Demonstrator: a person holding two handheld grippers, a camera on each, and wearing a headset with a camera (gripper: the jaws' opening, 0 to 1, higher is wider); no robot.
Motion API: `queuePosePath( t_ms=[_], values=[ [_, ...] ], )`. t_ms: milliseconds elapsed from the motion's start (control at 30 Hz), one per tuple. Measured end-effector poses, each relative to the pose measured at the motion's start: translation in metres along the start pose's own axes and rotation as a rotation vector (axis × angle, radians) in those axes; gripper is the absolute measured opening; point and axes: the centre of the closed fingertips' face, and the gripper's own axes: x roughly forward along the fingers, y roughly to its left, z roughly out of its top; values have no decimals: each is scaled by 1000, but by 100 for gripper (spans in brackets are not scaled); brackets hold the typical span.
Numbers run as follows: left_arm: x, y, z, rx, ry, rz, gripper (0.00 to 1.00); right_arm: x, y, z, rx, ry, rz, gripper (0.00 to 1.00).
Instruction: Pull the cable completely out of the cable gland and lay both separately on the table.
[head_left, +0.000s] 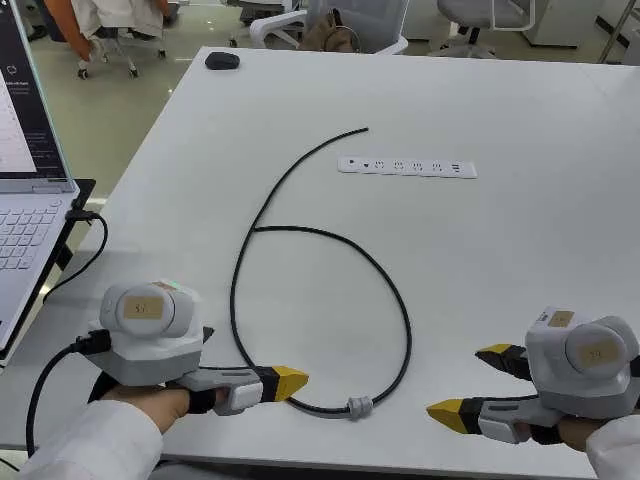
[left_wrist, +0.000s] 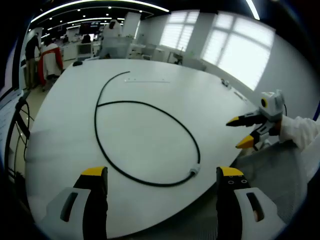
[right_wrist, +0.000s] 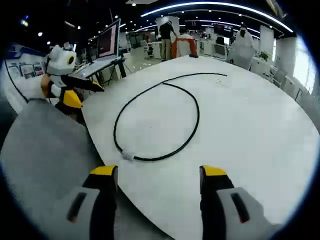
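- Your left gripper (left_wrist: 162, 172) stands with its jaws spread wide and nothing between them; it hovers at the near edge of the table (head_left: 500, 250)
- Your right gripper (right_wrist: 159, 171) is likewise wide open and empty, held off the near edge, well apart from the left one
- The cable gland (head_left: 359, 407) lies flat on the table between your two grippers, nearer the left one, just beyond its yellow tip and touching neither tool
- Seen along your left jaws, the gland (left_wrist: 192, 171) sits just ahead, toward the right jaw; along your right jaws it (right_wrist: 127, 155) sits ahead, toward the left jaw
- The black cable (head_left: 232, 295) runs through the gland and sweeps away from both tools in a big loop, crossing itself farther out
- Its free end stops near a white power strip (head_left: 407, 167), well ahead of both grippers
- A laptop (head_left: 20, 230) sits outside your left gripper
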Motion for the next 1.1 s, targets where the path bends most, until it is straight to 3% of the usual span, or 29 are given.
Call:
queuePosePath(
  t_ms=[367, 1100],
  values=[
    [-1, 4, -3, -54, 6, -8, 90, 4, -1, -1, 1, 7, 4, 65],
    [-1, 4, -2, -37, 5, -7, 88, 3, -1, -2, 2, 9, 0, 64]
  ],
)
